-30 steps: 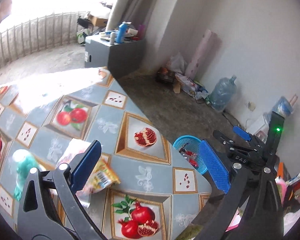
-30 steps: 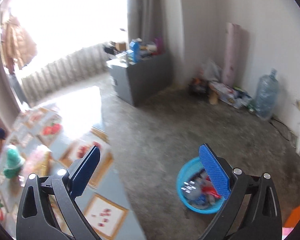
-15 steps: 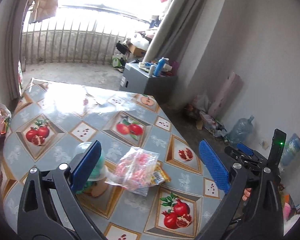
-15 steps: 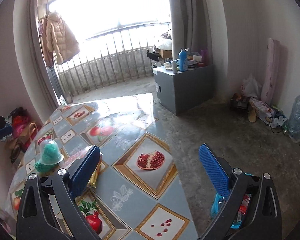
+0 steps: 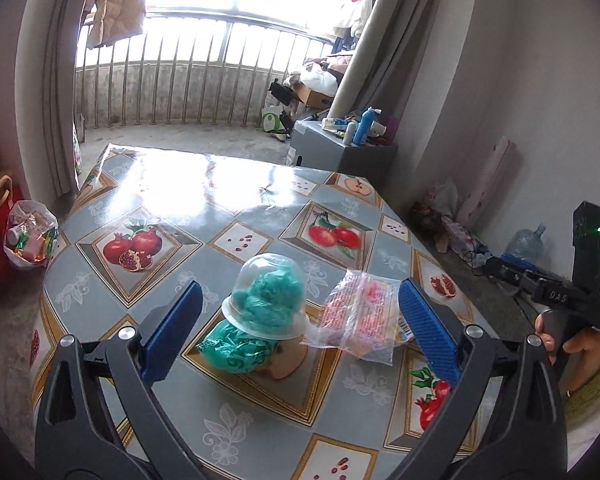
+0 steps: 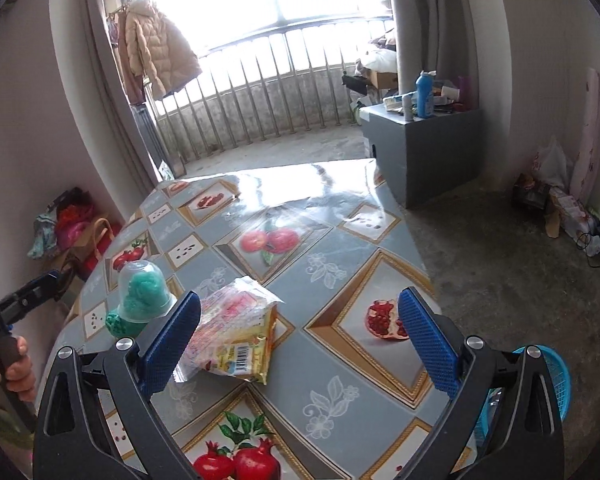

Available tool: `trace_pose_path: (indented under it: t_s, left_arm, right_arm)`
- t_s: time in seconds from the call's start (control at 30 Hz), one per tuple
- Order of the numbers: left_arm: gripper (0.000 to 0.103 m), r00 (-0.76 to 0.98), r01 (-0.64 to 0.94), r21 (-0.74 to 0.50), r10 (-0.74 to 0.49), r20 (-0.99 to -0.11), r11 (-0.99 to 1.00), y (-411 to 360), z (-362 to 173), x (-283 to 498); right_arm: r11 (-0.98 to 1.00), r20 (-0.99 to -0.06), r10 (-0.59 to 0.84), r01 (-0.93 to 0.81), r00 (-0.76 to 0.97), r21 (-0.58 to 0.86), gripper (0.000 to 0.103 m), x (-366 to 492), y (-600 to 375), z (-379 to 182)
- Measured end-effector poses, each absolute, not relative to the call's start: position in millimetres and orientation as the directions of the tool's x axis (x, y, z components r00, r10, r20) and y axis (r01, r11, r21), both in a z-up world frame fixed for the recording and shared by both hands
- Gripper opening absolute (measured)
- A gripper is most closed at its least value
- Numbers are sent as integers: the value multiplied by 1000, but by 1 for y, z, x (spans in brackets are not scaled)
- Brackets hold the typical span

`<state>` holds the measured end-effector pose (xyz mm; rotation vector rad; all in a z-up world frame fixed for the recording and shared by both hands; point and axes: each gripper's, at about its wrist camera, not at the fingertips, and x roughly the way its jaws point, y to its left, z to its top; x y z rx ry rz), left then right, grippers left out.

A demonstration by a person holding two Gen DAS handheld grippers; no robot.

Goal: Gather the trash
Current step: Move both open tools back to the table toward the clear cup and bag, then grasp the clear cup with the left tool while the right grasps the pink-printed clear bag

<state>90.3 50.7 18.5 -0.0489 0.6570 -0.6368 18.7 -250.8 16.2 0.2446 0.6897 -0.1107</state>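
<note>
Both grippers hover over a table (image 5: 260,184) covered with a grey-blue oilcloth printed with pomegranates and apples. The left gripper (image 5: 300,330) has its blue-padded jaws spread wide and holds nothing; between them, farther along the table, sits an upturned clear plastic cup (image 5: 268,294) stuffed with crumpled teal plastic, with more teal plastic (image 5: 236,350) spilling out at its near side. Just right of the cup, touching it, lies a clear snack bag (image 5: 360,320) with pink print.

The right gripper (image 6: 300,330) is likewise wide apart and empty. In its view the snack bag (image 6: 232,320) rests on top of a yellow wrapper (image 6: 244,356) bearing a barcode, close to the left pad, and the cup (image 6: 142,292) stands to the left of it. Off the table's near right edge, a blue plastic basket (image 6: 556,384) sits on the concrete floor, mostly hidden behind the right finger. A grey cabinet (image 6: 424,152) with bottles on top stands at the far right, and a tied bag of rubbish (image 5: 30,234) lies on the floor left of the table.
</note>
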Motion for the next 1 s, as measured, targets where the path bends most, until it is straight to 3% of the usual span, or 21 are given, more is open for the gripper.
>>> trace_pose_path:
  t_s: [0.23,0.43,0.8,1.0]
  left_arm:
    - [94,605,545,-207,-552,-574,812,45,1,116]
    - [94,564,572,-201,-559,-608,796,31,-14,135]
    - [94,545,575,-133,-499,-673,807,12,-36,153]
    - [81,527,572,-146,-499,-688,807,9,-39,159]
  right_arm:
    - [954,-693,124,108,710,281,96,55,-237,-6]
    - [930,-745,216,100,631,354,80,88,-237,-35]
    - [872,-762,314,144,566,467,63,109,-248,-65]
    - [835,-744,355,165,566,524,50,111,-258,-70]
